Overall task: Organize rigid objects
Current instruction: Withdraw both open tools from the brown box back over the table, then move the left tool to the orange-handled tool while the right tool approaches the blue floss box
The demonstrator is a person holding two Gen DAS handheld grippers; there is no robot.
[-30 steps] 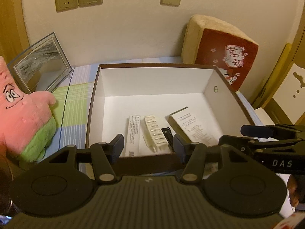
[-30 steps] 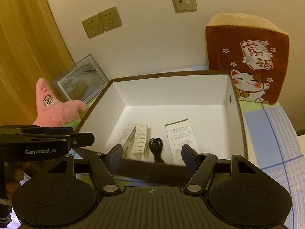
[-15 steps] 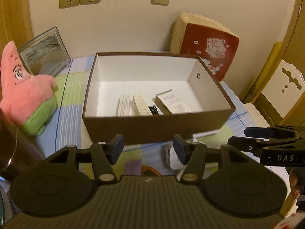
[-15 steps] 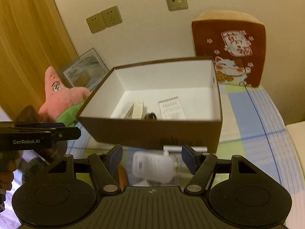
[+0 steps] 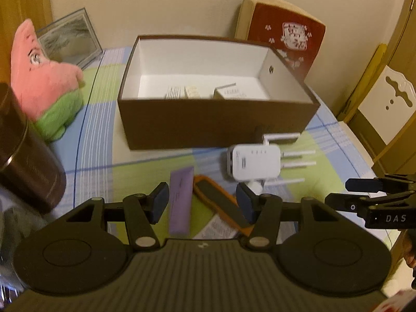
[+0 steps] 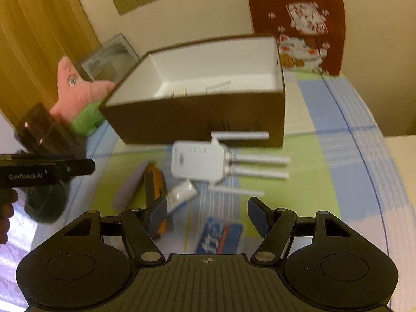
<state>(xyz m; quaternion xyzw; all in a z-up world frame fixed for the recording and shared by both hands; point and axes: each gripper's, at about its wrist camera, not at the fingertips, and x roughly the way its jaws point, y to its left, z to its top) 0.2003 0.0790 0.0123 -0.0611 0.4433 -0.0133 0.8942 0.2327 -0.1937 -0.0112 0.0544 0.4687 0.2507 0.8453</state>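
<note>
Your white router point(image 6: 199, 161) is lying flat on the checked tablecloth point(image 6: 325, 161) just in front of the brown box point(image 6: 197, 119), with nothing on top of it. It looks like light hard plastic, smooth enough to slip, so I'd take it across the blocky body and leave the thin antennas point(image 6: 260, 167) alone (those look like they'd flex or snap at the hinge). Counting: one router with four antennas, one flat purple box point(image 5: 180, 199) and one orange-edged dark slab point(image 5: 221, 202) lying side by side near your left gripper point(image 5: 202, 202), one small white tube-like thing point(image 6: 180, 193) below the router, and one blue packet point(image 6: 221, 236) nearest your right gripper point(image 6: 206, 214). Inside the box I can make out about three small items, too blurred to name. Both sets of tongs are standing partway apart with nothing between the pads, hanging over the loose stuff. The purple box should be stiff and easy; grab it across its narrow width.
</note>
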